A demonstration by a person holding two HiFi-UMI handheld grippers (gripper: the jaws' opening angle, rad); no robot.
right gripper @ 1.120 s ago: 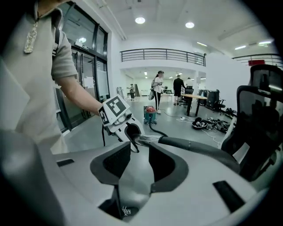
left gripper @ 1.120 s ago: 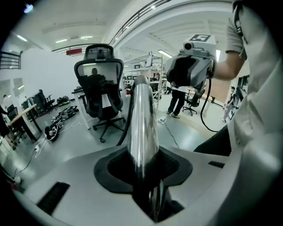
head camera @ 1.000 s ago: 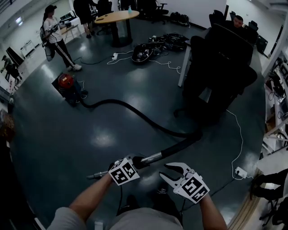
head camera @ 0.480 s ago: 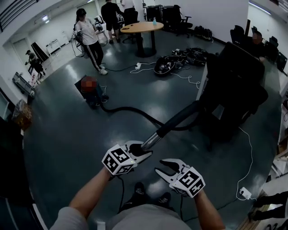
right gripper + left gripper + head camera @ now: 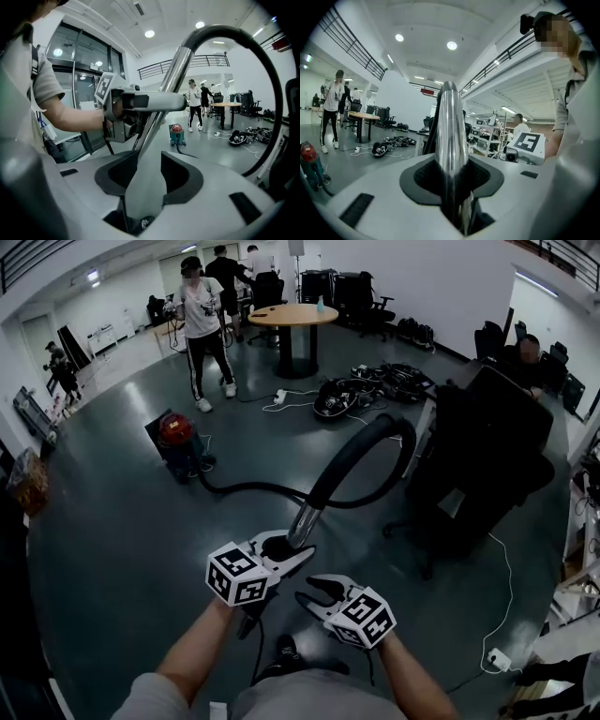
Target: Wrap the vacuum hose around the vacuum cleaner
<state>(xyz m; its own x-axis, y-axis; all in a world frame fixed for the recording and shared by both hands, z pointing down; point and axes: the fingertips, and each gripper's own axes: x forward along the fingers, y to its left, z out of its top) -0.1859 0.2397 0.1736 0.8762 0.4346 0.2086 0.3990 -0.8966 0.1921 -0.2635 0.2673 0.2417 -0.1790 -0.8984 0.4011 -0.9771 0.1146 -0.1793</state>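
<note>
Lifting done: left gripper, clamped on the metal wand, has swung it from near the floor to upright, hose arching high; right gripper part-open, empty, just below; vacuum cleaner well apart, wrapping likely unstarted.

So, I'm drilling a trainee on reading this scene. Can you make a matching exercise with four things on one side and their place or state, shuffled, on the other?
Things:
1. metal tube
2. vacuum cleaner
3. round table
4. right gripper

Place or state:
A. jaws apart, nothing between them
B. at the far back of the room
C. on the floor, with the hose attached
D. clamped in the left gripper

Pairs: 1-D, 2-C, 3-B, 4-A
</note>
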